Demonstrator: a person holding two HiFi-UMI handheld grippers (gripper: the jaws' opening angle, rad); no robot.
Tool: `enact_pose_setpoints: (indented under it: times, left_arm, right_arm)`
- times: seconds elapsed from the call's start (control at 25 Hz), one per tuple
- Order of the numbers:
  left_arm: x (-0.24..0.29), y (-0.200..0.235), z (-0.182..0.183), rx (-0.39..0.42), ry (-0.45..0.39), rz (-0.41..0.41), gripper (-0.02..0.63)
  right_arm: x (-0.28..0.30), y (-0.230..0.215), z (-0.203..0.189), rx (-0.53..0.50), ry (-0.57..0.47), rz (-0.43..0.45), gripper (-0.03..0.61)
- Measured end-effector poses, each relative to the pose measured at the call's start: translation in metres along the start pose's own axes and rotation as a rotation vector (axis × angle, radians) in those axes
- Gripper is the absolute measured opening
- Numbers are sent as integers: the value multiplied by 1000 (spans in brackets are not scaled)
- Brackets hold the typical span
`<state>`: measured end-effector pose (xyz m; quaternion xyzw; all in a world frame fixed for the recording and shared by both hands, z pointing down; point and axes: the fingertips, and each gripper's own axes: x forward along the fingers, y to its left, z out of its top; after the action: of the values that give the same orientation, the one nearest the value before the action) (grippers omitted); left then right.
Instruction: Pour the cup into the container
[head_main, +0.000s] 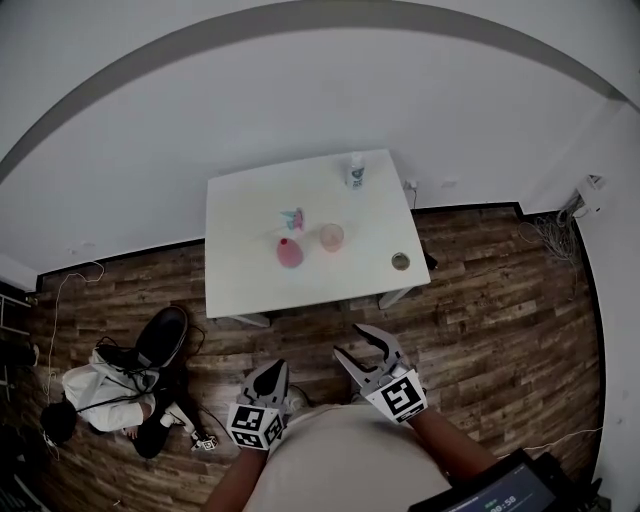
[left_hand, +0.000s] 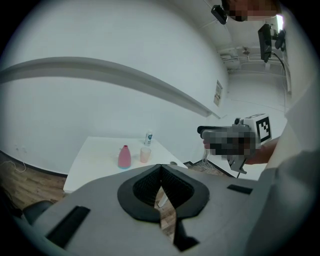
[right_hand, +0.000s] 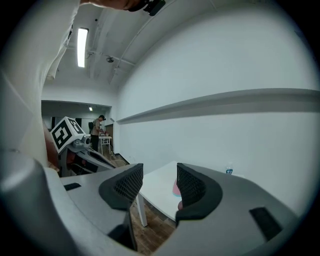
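Cup (head_main: 331, 237) stood upright on the white table (head_main: 240, 285), just beside a pink bottle (head_main: 289, 253) with a narrow neck. Both grippers were low by the person's body, well apart from the table.

Left gripper (left_hand: 161, 172): fingers pressed together, nothing between them. Right gripper (right_hand: 160, 181): fingers part-way apart, empty.

Could not tell whether the cup held anything, so the scene fitted a pour to come or one finished.

Risks, as judged:
- The cup looked thin and light. A hard squeeze could buckle it, an off-centre one tip it.
- The pink bottle stood close enough for a wide approach to knock it over.
- The narrow neck left little margin, so a quick tilt could spill onto the table.
- Which vessel was the container stayed unclear. A small round dish (head_main: 400, 261) near the table's edge was another candidate
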<state>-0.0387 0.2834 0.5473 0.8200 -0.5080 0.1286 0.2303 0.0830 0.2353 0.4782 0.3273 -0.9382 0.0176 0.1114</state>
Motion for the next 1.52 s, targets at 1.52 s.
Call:
enact_pose_setpoints:
  times: [1.52]
  left_arm:
    - [23,22,5,106,55,-164,12]
  right_arm:
    - [2,-11,-50,10,226,-303,193]
